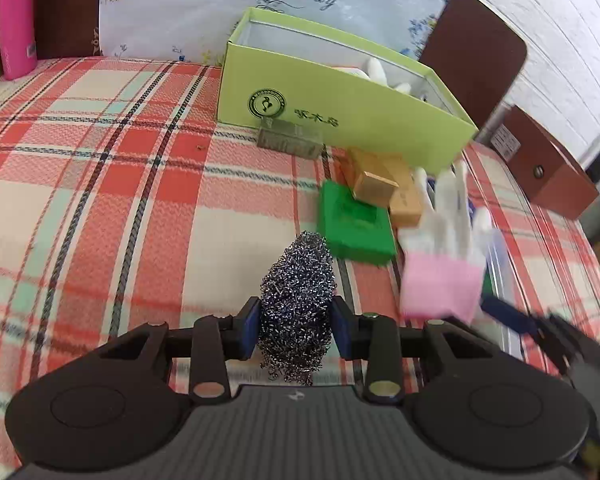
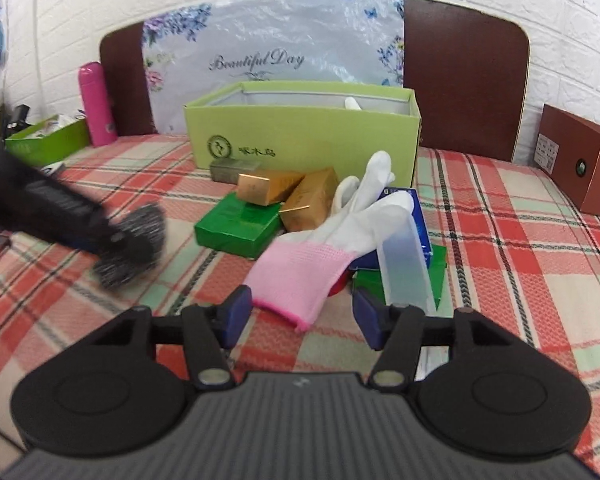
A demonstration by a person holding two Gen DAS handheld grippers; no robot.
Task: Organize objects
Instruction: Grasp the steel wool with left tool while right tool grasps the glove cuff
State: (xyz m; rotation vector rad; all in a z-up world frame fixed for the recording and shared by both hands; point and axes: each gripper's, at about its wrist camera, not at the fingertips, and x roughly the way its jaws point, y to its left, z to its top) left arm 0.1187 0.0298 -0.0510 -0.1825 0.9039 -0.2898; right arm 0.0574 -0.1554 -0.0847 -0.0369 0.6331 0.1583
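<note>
On the far left, at the back of the red, cream and mint checked cloth (image 1: 100, 184), stands a bright pink cylindrical flask (image 1: 15, 20). Before it, my left gripper (image 1: 296, 326) is clamped on a grey ball of coiled steel wool (image 1: 298, 300), blue pads pressing both its sides; seen from my right wrist the ball is held just above the cloth.

Further along sits the open lime-green cardboard box (image 1: 340, 108), a white glove showing inside it. A small silver-grey carton (image 1: 290, 140) lies just beside its front wall. Near that, two gold cardboard cartons (image 2: 288, 194) rest partly on a flat green box (image 2: 236, 228).

Right of those, a white knitted glove with a pink cuff (image 2: 324, 240) lies over a blue carton (image 2: 416, 216) and a frosted clear plastic case (image 2: 404, 268). My right gripper (image 2: 300, 318) has its jaws apart, the pink cuff's edge lying between them; neither pad presses on it.

At the far right edge stands a reddish-brown cardboard box (image 2: 580, 168).
</note>
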